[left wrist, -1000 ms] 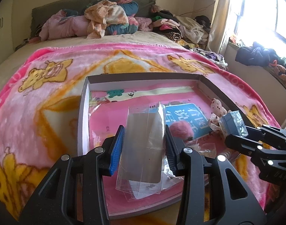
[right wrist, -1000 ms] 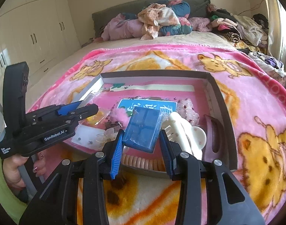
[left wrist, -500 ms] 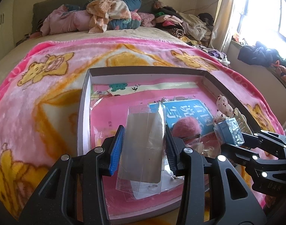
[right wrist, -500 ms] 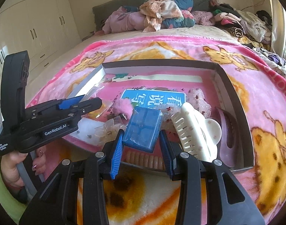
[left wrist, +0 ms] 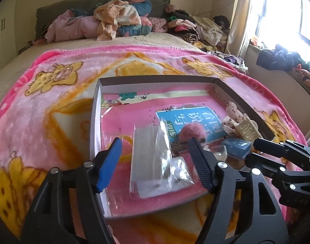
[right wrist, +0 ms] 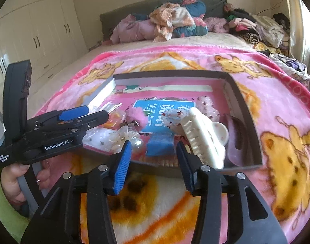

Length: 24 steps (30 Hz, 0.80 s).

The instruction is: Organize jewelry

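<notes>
A shallow grey tray (left wrist: 95, 109) sits on a pink bear-print blanket (left wrist: 53, 93) spread over a bed, collecting hair and jewelry pieces in one place. The left gripper (left wrist: 155, 162) has its jaws wide apart around a clear plastic packet (left wrist: 149, 158), which lies free in the tray. The right gripper (right wrist: 153, 162), jaws also apart, hangs at the tray's near edge just behind a small blue box (right wrist: 160, 144). Beside the box rests a white hair claw (right wrist: 203, 140).

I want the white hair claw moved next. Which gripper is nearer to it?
Right. The right gripper is open at the tray's near edge, its right finger close beside the white hair claw. The left gripper is open over the clear packet, farther left.
</notes>
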Each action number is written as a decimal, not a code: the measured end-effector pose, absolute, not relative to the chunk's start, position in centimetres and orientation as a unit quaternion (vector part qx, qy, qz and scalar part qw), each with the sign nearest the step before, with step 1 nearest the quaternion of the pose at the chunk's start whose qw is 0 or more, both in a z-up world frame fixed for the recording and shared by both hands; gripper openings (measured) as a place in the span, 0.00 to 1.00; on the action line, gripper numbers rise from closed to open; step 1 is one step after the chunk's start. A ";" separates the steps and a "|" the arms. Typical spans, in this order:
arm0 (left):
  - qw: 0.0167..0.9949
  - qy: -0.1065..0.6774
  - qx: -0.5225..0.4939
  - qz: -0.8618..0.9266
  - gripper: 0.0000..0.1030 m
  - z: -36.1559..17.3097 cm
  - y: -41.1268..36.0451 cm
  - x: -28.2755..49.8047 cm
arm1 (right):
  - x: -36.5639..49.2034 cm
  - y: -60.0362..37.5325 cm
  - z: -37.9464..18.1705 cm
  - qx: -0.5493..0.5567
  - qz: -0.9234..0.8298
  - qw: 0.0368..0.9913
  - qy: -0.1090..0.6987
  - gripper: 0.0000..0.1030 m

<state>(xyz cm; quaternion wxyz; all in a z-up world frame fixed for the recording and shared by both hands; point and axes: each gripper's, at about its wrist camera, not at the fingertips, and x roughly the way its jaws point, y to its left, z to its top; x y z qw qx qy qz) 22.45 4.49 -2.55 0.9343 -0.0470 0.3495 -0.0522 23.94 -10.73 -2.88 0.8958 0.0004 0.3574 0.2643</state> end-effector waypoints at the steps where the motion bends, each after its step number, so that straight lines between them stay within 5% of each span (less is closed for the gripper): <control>1: 0.936 0.346 -0.046 -0.050 0.63 -2.3 4.4 22.1 | 23.5 -11.0 -2.7 0.002 0.263 0.898 0.354 0.51; 5: 0.940 0.334 -0.047 -0.045 0.68 -1.4 4.2 20.2 | 21.5 -12.3 -1.9 0.007 0.258 0.908 0.330 0.55; 16: 0.953 0.298 -0.037 -0.039 0.89 0.0 2.5 15.3 | 16.6 -15.0 0.3 0.004 0.229 0.943 0.240 0.90; 24: 0.962 0.270 -0.036 -0.034 0.89 0.1 1.7 12.8 | 14.8 -16.3 0.3 -0.008 0.207 0.965 0.162 0.94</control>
